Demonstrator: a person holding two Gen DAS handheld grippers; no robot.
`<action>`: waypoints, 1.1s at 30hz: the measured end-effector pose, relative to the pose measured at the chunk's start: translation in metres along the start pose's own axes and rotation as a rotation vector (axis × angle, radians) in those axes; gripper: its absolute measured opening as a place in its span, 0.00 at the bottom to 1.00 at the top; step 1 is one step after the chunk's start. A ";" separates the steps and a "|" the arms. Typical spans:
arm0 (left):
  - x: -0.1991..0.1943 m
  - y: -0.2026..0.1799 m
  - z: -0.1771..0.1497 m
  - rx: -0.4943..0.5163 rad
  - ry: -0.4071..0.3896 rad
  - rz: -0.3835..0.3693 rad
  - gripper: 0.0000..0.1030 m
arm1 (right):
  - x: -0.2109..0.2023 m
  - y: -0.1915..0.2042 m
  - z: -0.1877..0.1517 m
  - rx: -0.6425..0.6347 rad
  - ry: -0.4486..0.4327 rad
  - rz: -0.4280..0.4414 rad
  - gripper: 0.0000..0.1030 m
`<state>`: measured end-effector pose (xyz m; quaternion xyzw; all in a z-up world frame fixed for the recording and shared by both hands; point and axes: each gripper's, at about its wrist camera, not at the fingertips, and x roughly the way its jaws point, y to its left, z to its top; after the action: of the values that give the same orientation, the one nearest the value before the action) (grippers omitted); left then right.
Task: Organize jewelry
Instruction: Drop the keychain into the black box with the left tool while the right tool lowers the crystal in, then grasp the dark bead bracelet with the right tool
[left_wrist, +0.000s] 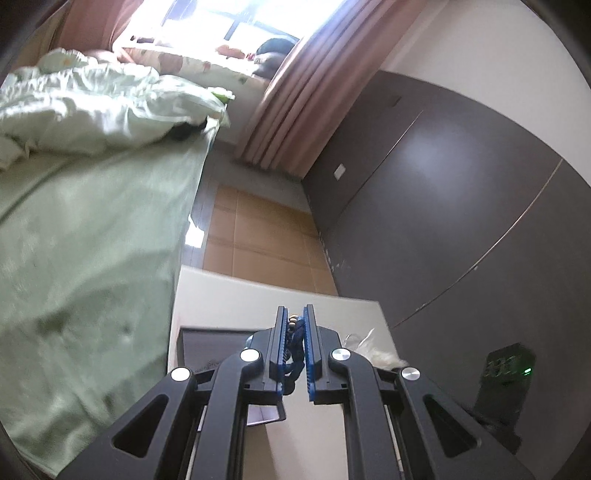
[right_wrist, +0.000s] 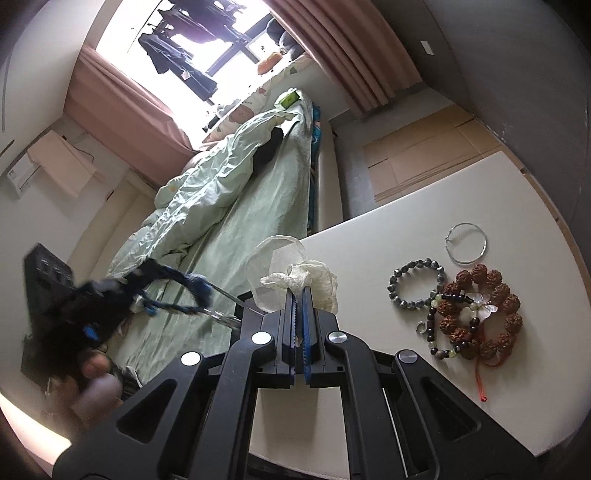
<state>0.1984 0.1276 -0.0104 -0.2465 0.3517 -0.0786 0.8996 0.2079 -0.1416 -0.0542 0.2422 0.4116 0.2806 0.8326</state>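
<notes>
My left gripper (left_wrist: 295, 314) is shut on a blue braided cord with small wooden beads (left_wrist: 294, 332), held above a dark box (left_wrist: 207, 347) on the white table (left_wrist: 258, 291). In the right wrist view the left gripper (right_wrist: 201, 295) shows blurred at the left with the blue cord (right_wrist: 173, 306) hanging from it. My right gripper (right_wrist: 299, 295) is shut on a sheer white organza pouch (right_wrist: 295, 277). On the table (right_wrist: 388, 369) to the right lie a grey bead bracelet (right_wrist: 415, 284), a silver hoop (right_wrist: 466, 243), a brown rudraksha bracelet (right_wrist: 484, 310) and a dark and green bead strand (right_wrist: 443, 332).
A bed with a green sheet (left_wrist: 85, 236) stands left of the table. A dark wardrobe wall (left_wrist: 461, 206) is on the right. A small ring (right_wrist: 421, 326) lies by the bracelets. A dark device with a green light (left_wrist: 509, 365) sits at the table's right.
</notes>
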 end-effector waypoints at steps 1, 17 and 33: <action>0.005 0.004 -0.003 -0.007 0.010 0.006 0.07 | 0.001 0.001 0.000 -0.003 0.001 0.001 0.04; 0.004 0.042 -0.017 -0.071 -0.008 0.091 0.58 | 0.047 0.045 -0.008 -0.113 0.064 0.019 0.04; -0.001 0.050 -0.024 -0.066 -0.003 0.128 0.66 | 0.048 0.038 -0.011 -0.080 0.074 -0.034 0.62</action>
<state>0.1795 0.1619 -0.0500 -0.2534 0.3678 -0.0088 0.8947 0.2126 -0.0804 -0.0621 0.1913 0.4345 0.2915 0.8305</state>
